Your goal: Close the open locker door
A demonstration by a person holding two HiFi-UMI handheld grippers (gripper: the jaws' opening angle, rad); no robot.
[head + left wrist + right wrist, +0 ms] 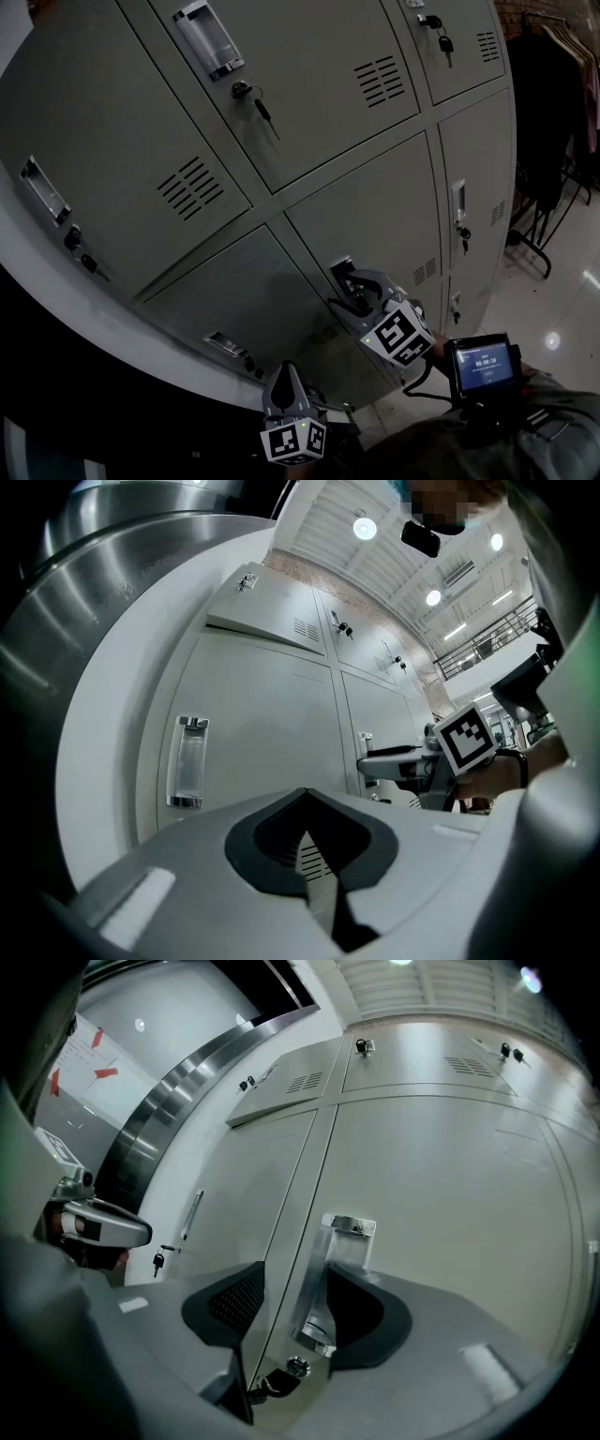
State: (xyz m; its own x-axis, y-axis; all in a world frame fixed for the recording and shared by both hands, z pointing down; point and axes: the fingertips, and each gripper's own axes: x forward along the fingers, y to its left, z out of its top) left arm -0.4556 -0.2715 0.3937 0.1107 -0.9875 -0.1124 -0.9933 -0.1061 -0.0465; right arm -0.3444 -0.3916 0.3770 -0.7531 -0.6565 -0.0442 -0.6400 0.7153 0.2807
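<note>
While the grey metal locker door (375, 230) appears flush with its neighbours, its chrome pull handle (330, 1274) is seen unpressed between the wide-parted jaws of the right gripper (349, 289), so the closing is judged all but done. The left gripper (284, 373) is held lower, jaws together on nothing. A straight withdrawal off the handle is called for next, without the door being tugged.

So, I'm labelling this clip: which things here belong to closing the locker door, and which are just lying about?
Job: right tool; locker door; handle, between the open tool's jaws; key.
Just about: left tool; other lockers; hanging clothes; small screen.
</note>
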